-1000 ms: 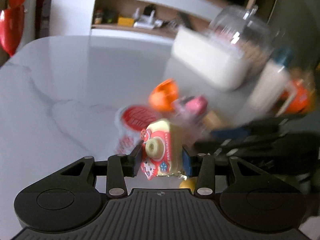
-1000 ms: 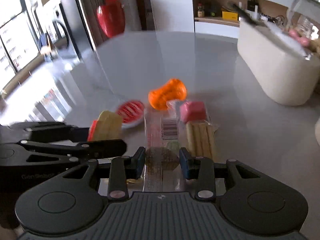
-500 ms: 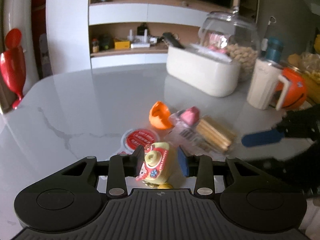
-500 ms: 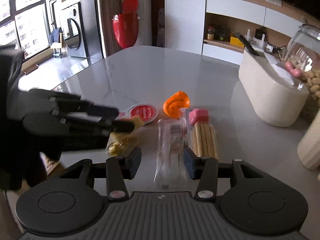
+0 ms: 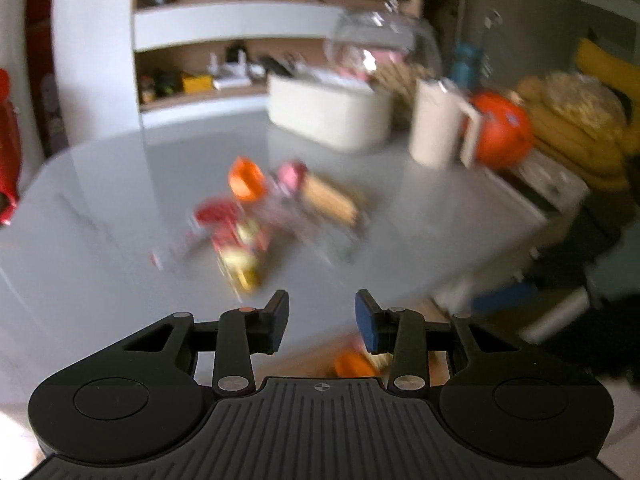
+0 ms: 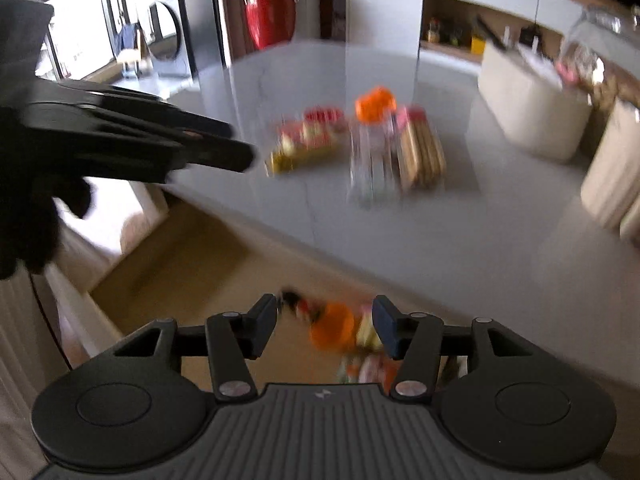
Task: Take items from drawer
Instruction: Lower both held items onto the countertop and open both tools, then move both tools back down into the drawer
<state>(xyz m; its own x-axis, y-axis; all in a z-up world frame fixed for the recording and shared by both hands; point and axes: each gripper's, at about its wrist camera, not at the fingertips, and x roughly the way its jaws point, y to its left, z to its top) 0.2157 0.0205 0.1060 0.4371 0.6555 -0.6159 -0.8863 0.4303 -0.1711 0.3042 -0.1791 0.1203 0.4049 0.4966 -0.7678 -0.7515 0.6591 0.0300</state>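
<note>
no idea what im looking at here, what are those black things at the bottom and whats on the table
Each black shape is a hand-held claw; a person carries one in each hand, with a camera looking forward along its two fingers. One picture looks out from the left claw, the other from the right claw, where the left claw also shows from the side. Both are open and hold nothing. On the marble table lie blurred small things: an orange piece, a red-lidded cup, a toy camera and wrapped biscuit sticks. Below the table edge is an open drawer with more items.
</note>
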